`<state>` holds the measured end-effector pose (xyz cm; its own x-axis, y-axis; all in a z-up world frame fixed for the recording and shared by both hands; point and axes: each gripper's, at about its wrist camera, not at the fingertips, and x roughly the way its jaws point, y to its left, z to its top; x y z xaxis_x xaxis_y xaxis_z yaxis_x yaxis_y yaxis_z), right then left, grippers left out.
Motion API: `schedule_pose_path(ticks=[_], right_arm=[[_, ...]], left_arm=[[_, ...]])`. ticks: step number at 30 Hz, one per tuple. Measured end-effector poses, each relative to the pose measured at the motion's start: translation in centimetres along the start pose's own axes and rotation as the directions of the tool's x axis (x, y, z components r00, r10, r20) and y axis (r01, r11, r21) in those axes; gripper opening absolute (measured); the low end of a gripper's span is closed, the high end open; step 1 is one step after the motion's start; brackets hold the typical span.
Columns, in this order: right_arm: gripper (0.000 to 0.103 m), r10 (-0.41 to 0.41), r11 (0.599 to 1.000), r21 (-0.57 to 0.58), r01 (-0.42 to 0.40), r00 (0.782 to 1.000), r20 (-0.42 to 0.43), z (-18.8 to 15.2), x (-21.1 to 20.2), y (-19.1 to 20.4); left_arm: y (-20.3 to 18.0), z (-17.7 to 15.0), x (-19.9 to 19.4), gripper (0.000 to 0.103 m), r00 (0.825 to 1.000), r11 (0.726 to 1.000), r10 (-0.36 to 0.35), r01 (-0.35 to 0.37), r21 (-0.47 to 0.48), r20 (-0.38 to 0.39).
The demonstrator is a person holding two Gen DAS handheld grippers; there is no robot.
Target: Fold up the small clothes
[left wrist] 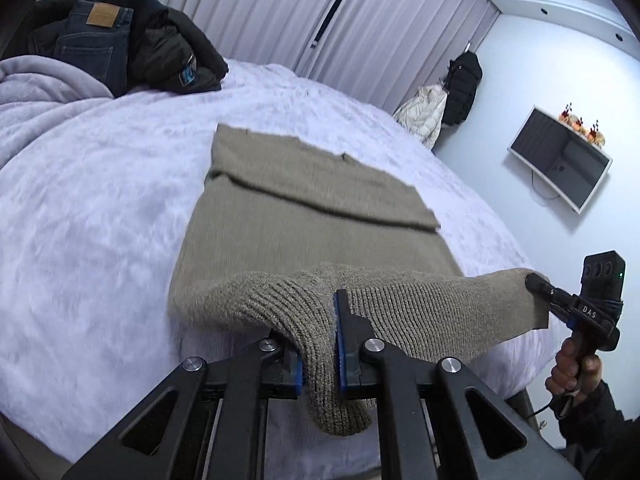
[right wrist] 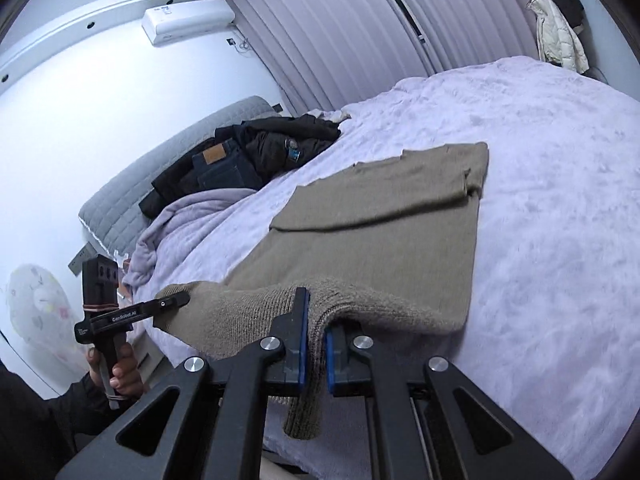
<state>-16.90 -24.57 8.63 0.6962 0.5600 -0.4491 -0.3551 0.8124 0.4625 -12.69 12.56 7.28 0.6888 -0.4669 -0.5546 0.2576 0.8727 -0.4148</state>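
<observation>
Left gripper (left wrist: 318,344) and right gripper (right wrist: 316,344) angled down, each clamping beige sweater (left wrist: 312,216) hem

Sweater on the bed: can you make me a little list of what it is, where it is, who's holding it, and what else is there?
thing: beige knit sweater
where: on the lilac blanket
left gripper: jaws shut on the near hem
right gripper: jaws shut on the near hem
hem: lifted, rest lying flat
also on bed: jeans, black jacket
</observation>
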Motion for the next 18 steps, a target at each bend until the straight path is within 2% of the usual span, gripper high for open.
schedule_pose_path(ticks=[8, 12, 18], right_arm=[[0.007, -0.056, 0.998, 0.028, 0.055, 0.998, 0.037, 5.4, 2.2, -1.4], [0.007, -0.117, 0.993, 0.022, 0.117, 0.993, 0.019, 7.8, 4.0, -1.9], [0.007, -0.159, 0.987, 0.035, 0.159, 0.987, -0.011, 11.2, 7.1, -3.1]], left_arm=[[-1.9, 5.4, 2.3, 0.012, 0.997, 0.999, 0.026, -0.029, 0.04, 0.07], [-1.7, 8.0, 4.4, 0.012, 0.997, 0.998, 0.044, -0.046, 0.034, 0.062], [-0.9, 12.1, 7.9, 0.012, 0.997, 0.997, 0.068, -0.069, 0.027, 0.037]])
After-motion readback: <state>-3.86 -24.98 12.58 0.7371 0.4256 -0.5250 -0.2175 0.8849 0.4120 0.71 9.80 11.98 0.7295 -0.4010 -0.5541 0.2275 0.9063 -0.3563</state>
